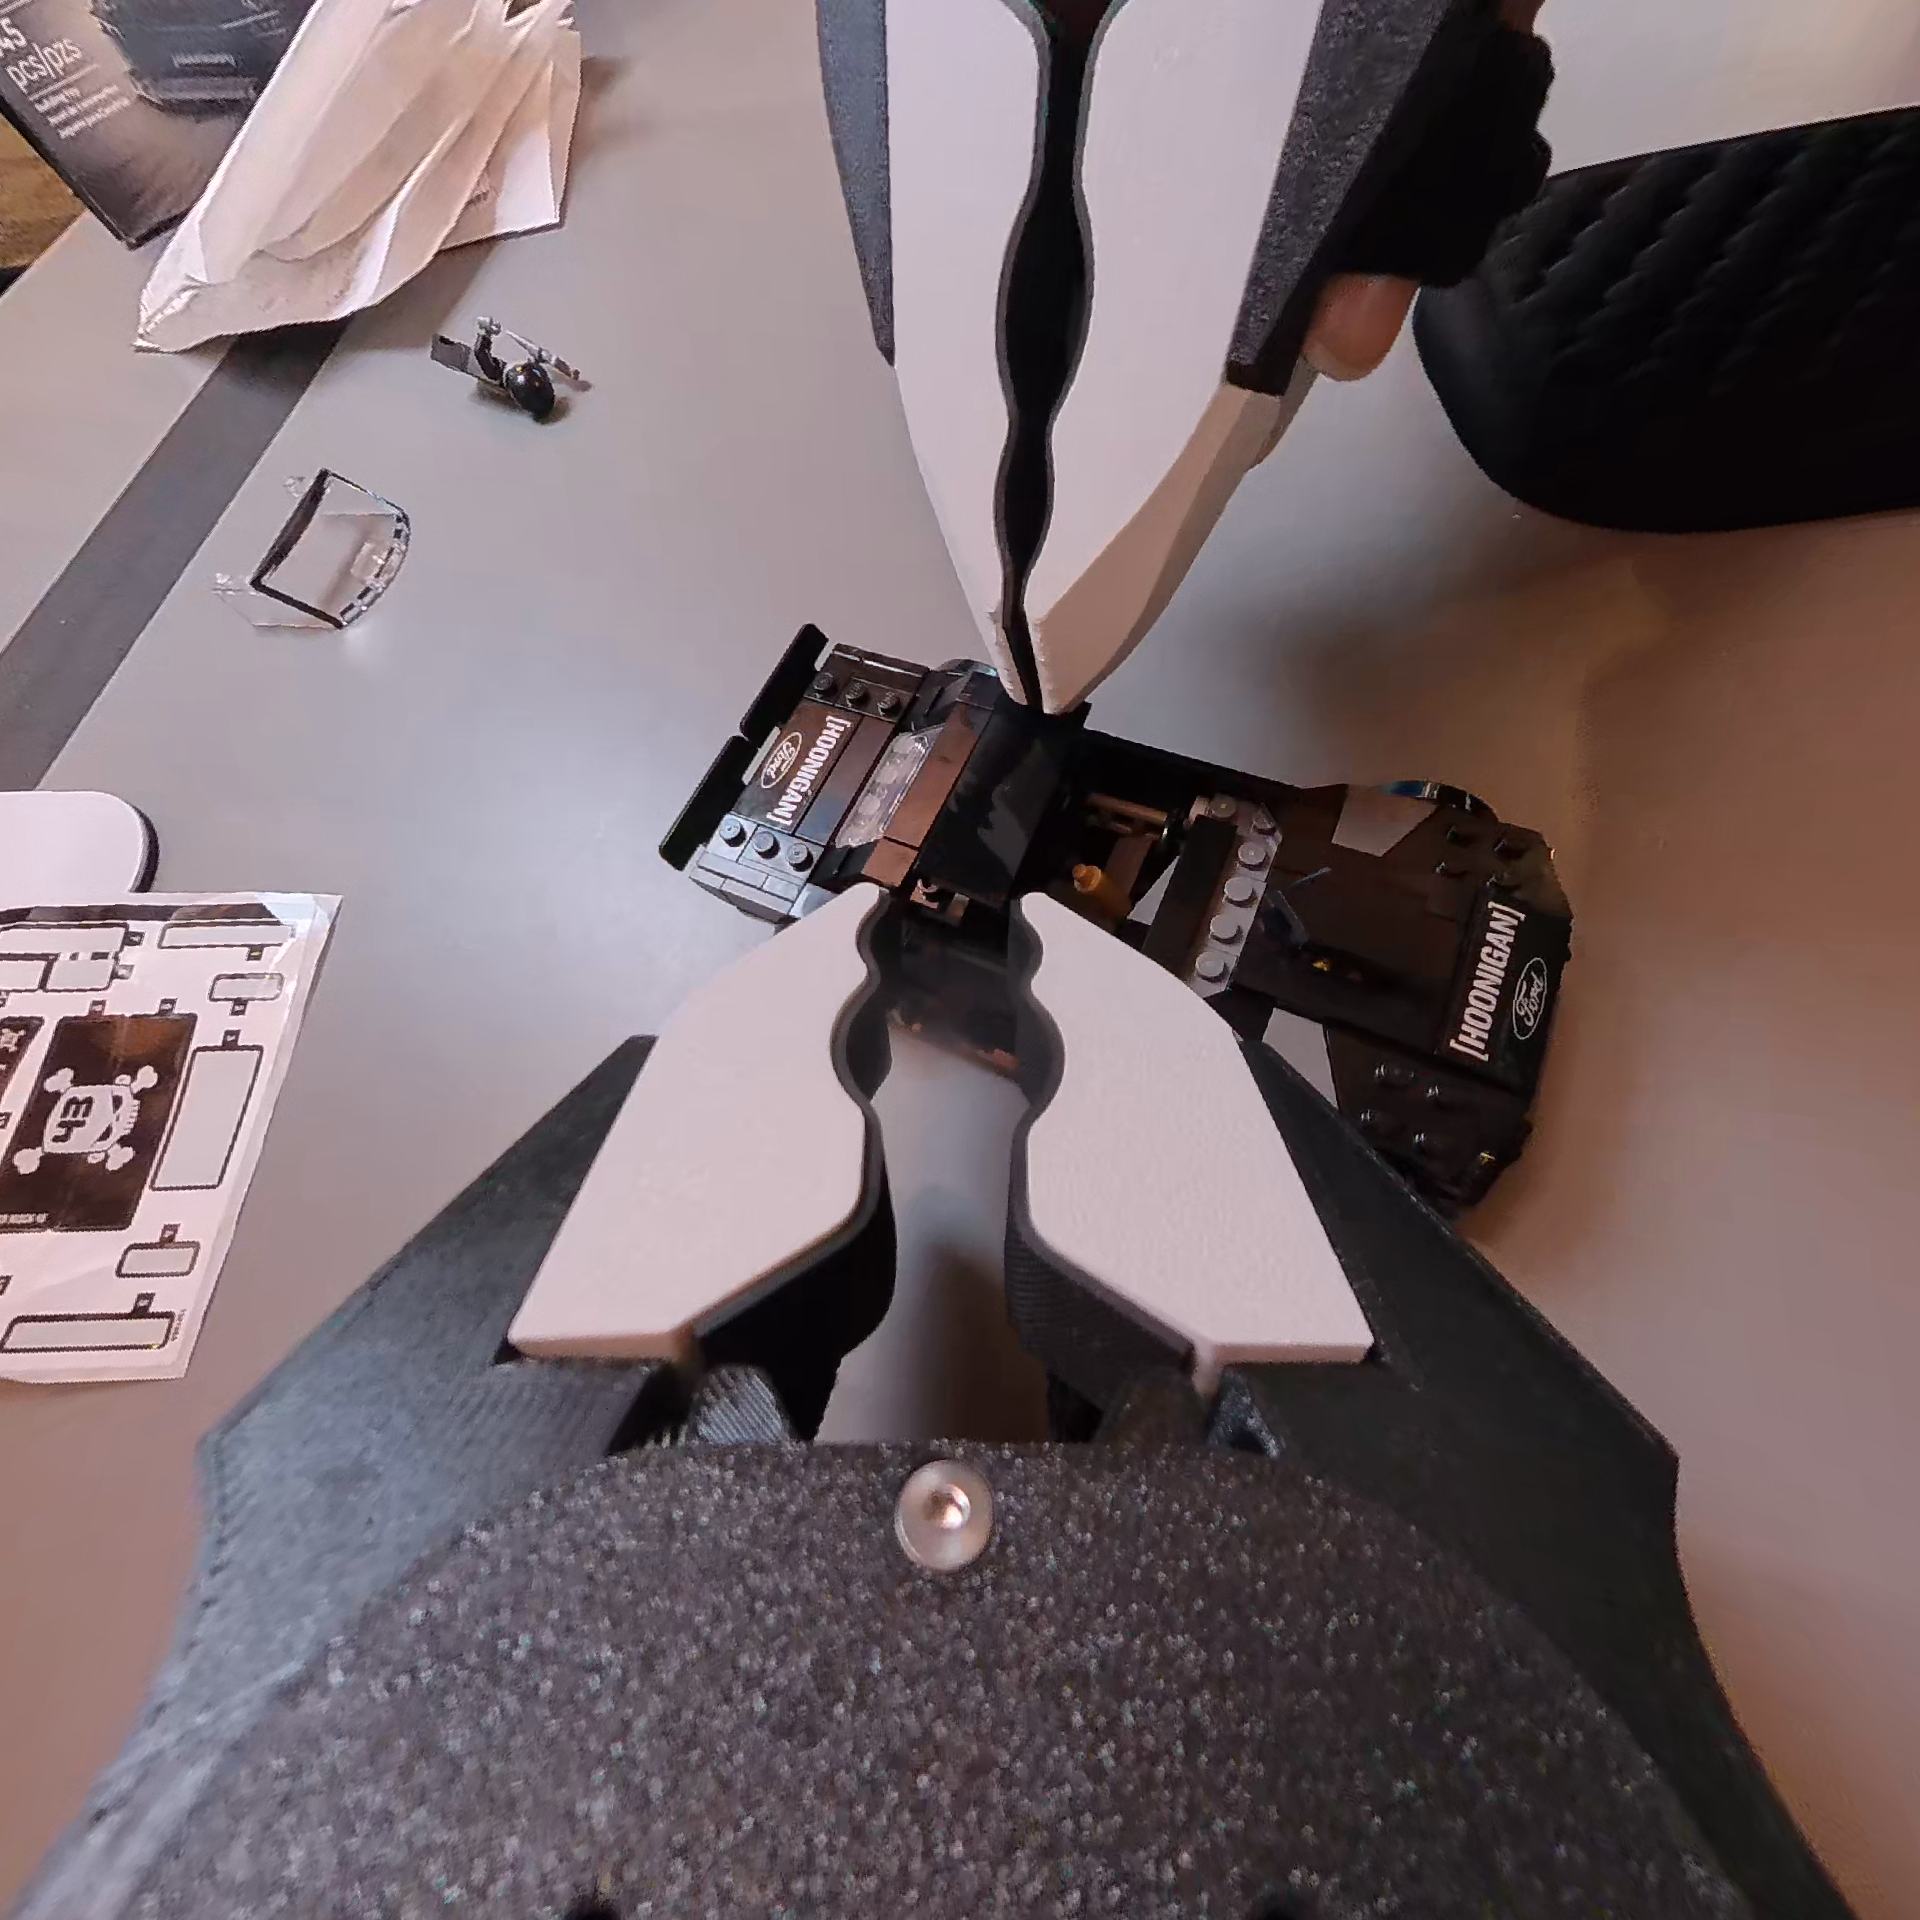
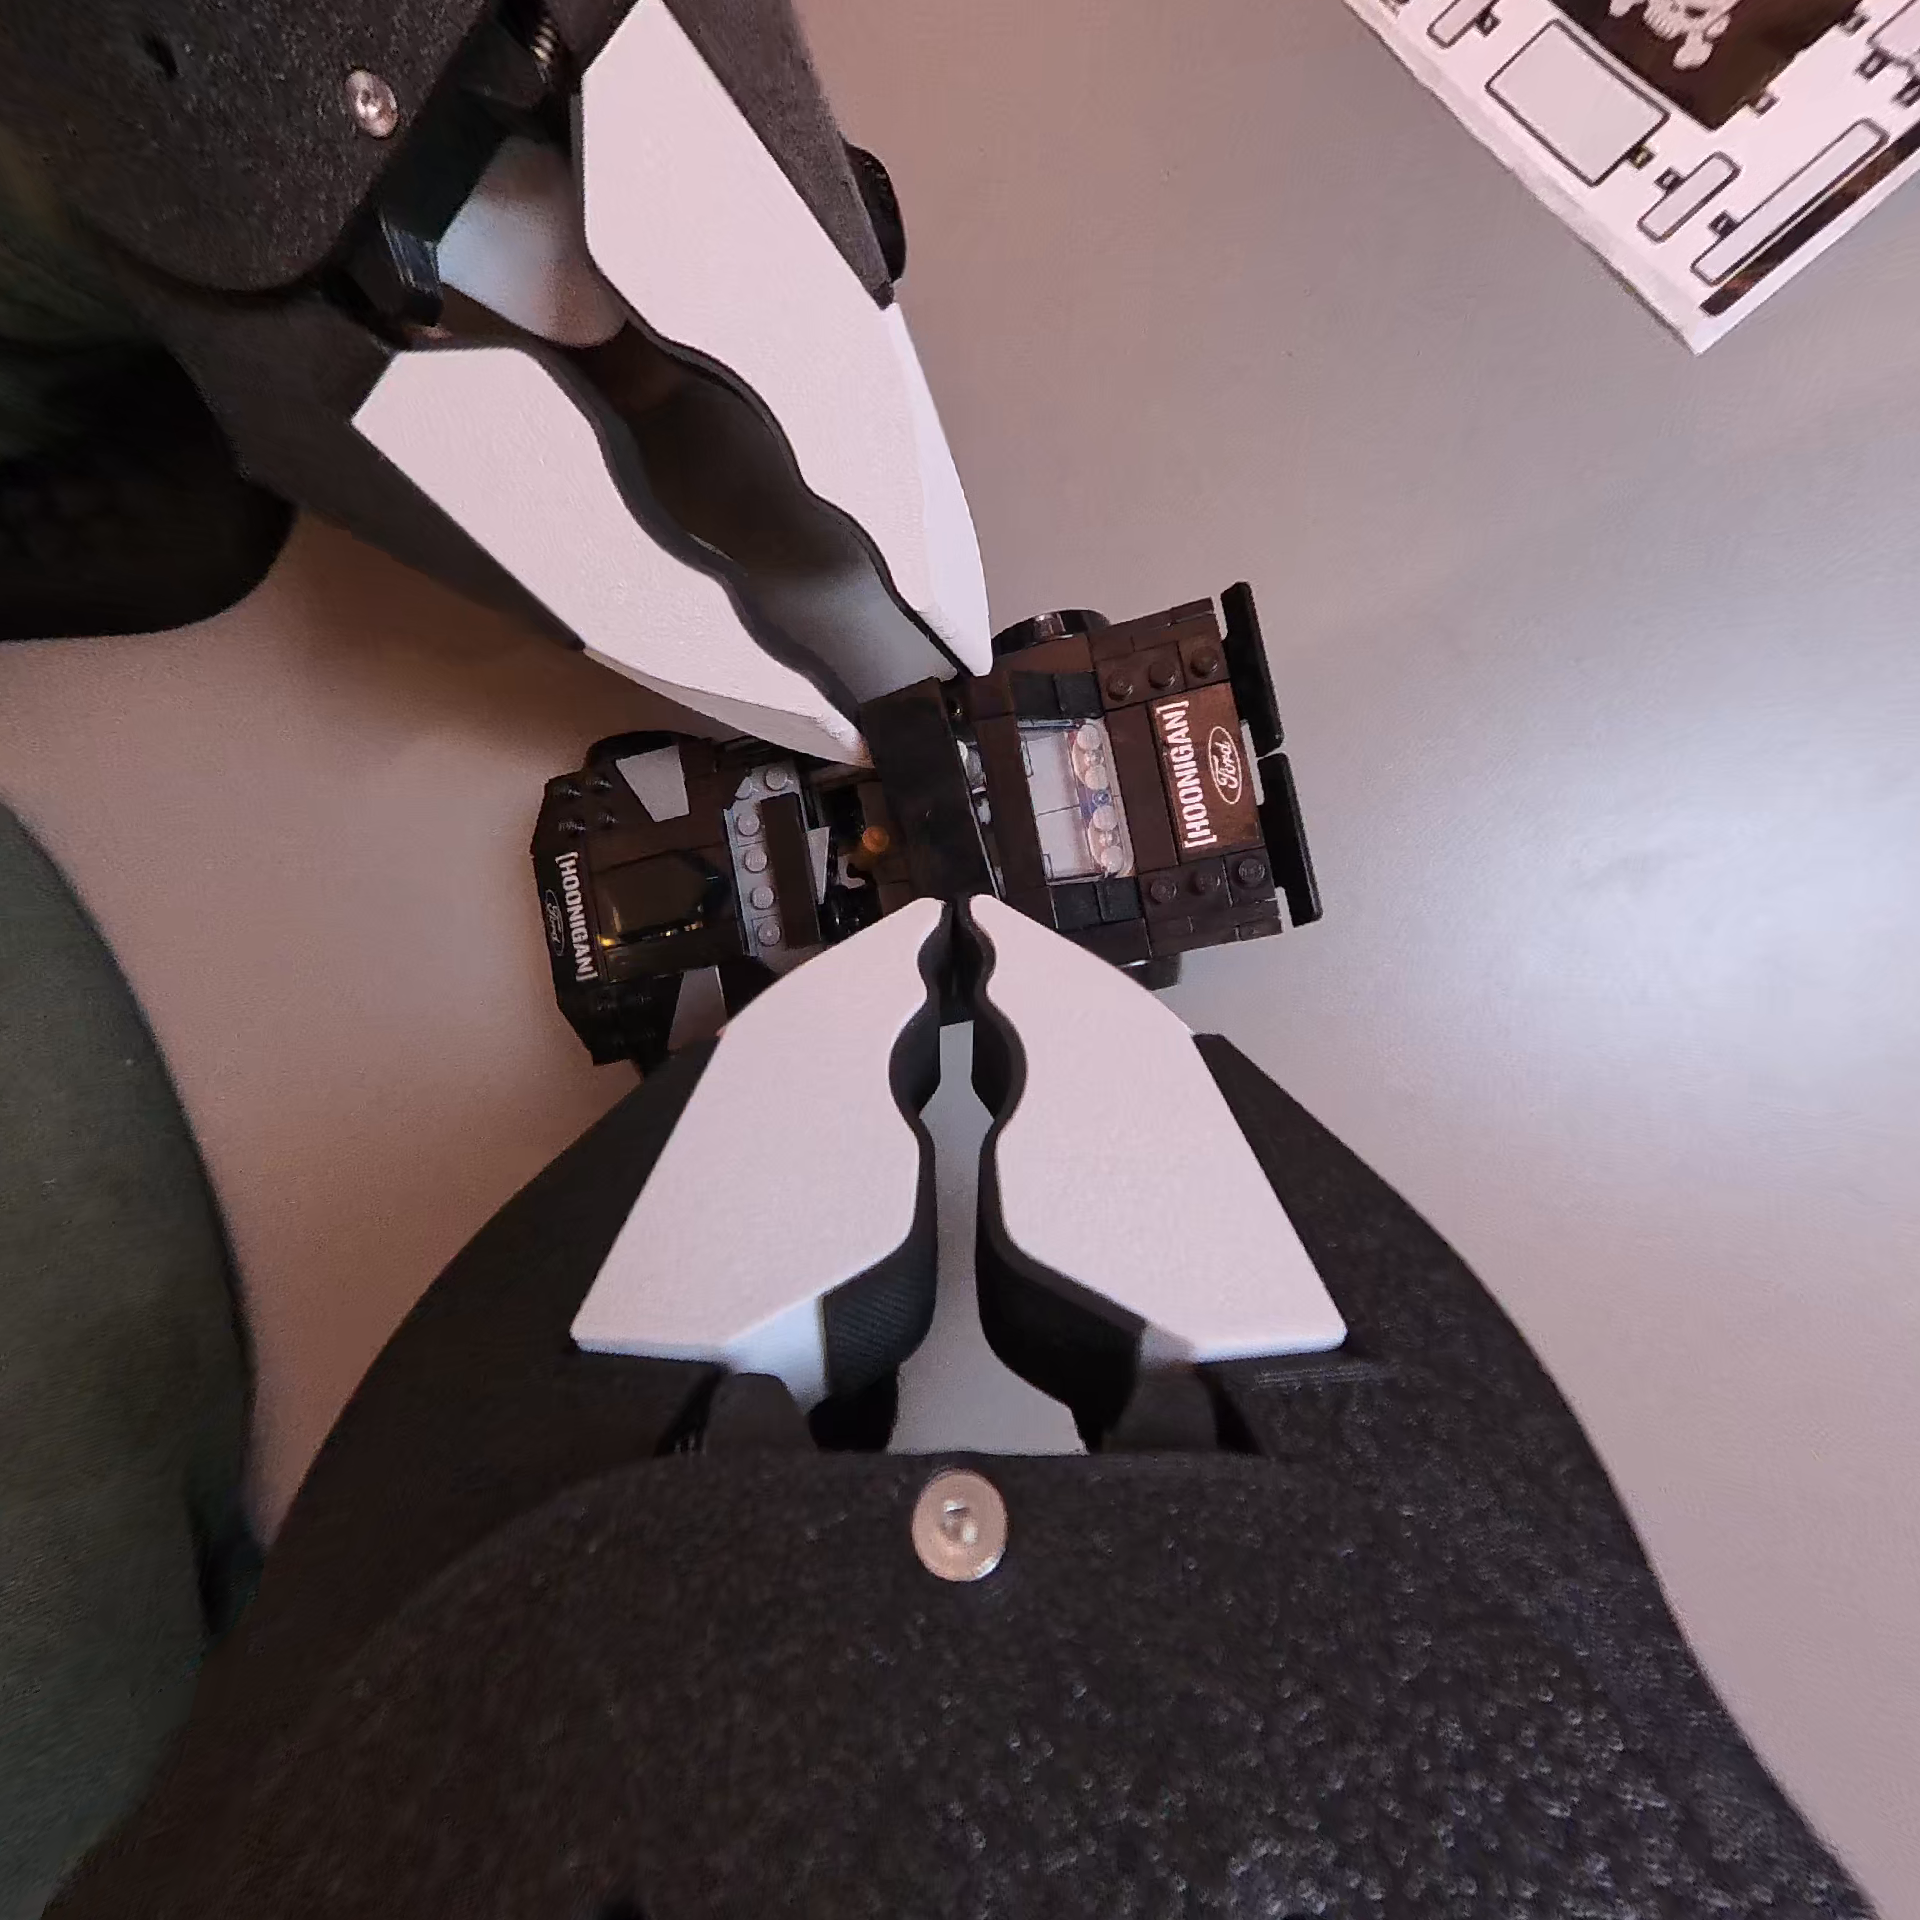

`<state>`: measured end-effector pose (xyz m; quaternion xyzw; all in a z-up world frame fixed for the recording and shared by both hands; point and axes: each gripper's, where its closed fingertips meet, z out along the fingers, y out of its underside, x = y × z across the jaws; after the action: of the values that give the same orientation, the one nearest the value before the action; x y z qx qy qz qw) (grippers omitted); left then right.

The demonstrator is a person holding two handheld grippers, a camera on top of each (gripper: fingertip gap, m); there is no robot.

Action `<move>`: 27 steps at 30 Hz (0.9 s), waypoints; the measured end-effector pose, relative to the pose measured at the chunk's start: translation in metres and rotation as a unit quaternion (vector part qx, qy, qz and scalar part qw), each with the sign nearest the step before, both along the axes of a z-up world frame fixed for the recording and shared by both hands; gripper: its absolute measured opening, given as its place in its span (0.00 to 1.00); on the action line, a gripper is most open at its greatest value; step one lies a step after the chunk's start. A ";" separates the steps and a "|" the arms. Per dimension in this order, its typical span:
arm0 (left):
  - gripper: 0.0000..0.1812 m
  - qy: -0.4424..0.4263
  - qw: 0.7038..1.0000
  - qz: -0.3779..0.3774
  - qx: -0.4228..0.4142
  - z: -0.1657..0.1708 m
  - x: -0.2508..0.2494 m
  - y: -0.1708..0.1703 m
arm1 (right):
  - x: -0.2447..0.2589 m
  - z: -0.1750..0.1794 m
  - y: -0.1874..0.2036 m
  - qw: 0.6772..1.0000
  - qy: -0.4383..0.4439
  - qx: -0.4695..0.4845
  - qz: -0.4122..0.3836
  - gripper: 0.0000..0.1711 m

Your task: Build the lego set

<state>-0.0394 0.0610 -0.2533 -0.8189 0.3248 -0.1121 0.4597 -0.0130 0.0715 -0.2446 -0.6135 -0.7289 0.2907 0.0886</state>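
A black lego car (image 1: 1382,935) with white stickers lies on the grey table (image 1: 468,748). A glossy black roof piece (image 1: 992,800) sits across its middle. My left gripper (image 1: 948,906) straddles the near end of this piece, fingers touching its sides. My right gripper (image 1: 1023,694) comes down from above, shut, with its tips on the piece's far edge. In the right wrist view the car (image 2: 1205,790) lies crosswise. My right gripper (image 2: 958,906) is shut at the roof piece (image 2: 925,790), and the left gripper (image 2: 916,707) clasps its other end.
A clear windscreen piece (image 1: 322,551) and a small dark assembly (image 1: 514,364) lie at the far left. A sticker sheet (image 1: 135,1122) lies left, also in the right wrist view (image 2: 1704,135). A white bag (image 1: 384,156), a box (image 1: 114,104) and a black padded object (image 1: 1714,332) stand behind. Only a small space, under 4 cm, lies between the two pairs of fingers.
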 end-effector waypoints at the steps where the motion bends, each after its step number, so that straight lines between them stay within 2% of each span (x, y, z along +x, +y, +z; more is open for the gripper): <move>1: 0.11 0.000 1.000 0.000 0.000 0.000 0.000 0.000 | 0.000 0.000 0.000 1.000 -0.009 -0.010 -0.002 0.00; 6: 0.12 -0.001 1.000 0.003 -0.003 -0.002 0.000 0.001 | 0.000 -0.002 -0.001 0.998 -0.052 -0.040 0.007 0.00; 15: 0.13 -0.008 1.000 0.009 -0.007 -0.002 -0.002 0.002 | 0.004 -0.004 0.000 0.993 -0.109 -0.022 0.028 0.00; 17: 0.13 -0.005 1.000 0.012 -0.009 -0.003 -0.004 0.002 | 0.017 -0.030 0.013 0.984 -0.162 0.058 0.046 0.00; 18: 0.12 -0.004 1.000 0.007 -0.016 -0.005 -0.004 0.000 | 0.018 -0.037 0.005 0.985 -0.162 0.033 0.057 0.01; 19: 0.12 0.013 0.999 0.036 0.001 -0.004 -0.012 0.006 | 0.012 -0.021 -0.006 0.990 -0.126 -0.013 0.053 0.00; 20: 0.15 0.027 0.998 0.057 0.013 -0.001 -0.020 0.010 | 0.008 -0.001 -0.006 0.994 -0.085 -0.013 0.060 0.00; 22: 0.14 -0.005 0.998 0.059 0.013 0.009 -0.020 0.010 | 0.009 0.027 0.010 0.997 -0.050 0.035 0.055 0.00; 27: 0.15 -0.008 0.998 0.065 0.023 0.015 -0.024 0.011 | 0.023 0.037 0.030 0.999 -0.026 0.045 0.014 0.00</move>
<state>-0.0635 0.0717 -0.2384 -0.8264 0.2700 -0.0811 0.4874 0.0096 0.1018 -0.2078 -0.6059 -0.7519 0.2425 0.0929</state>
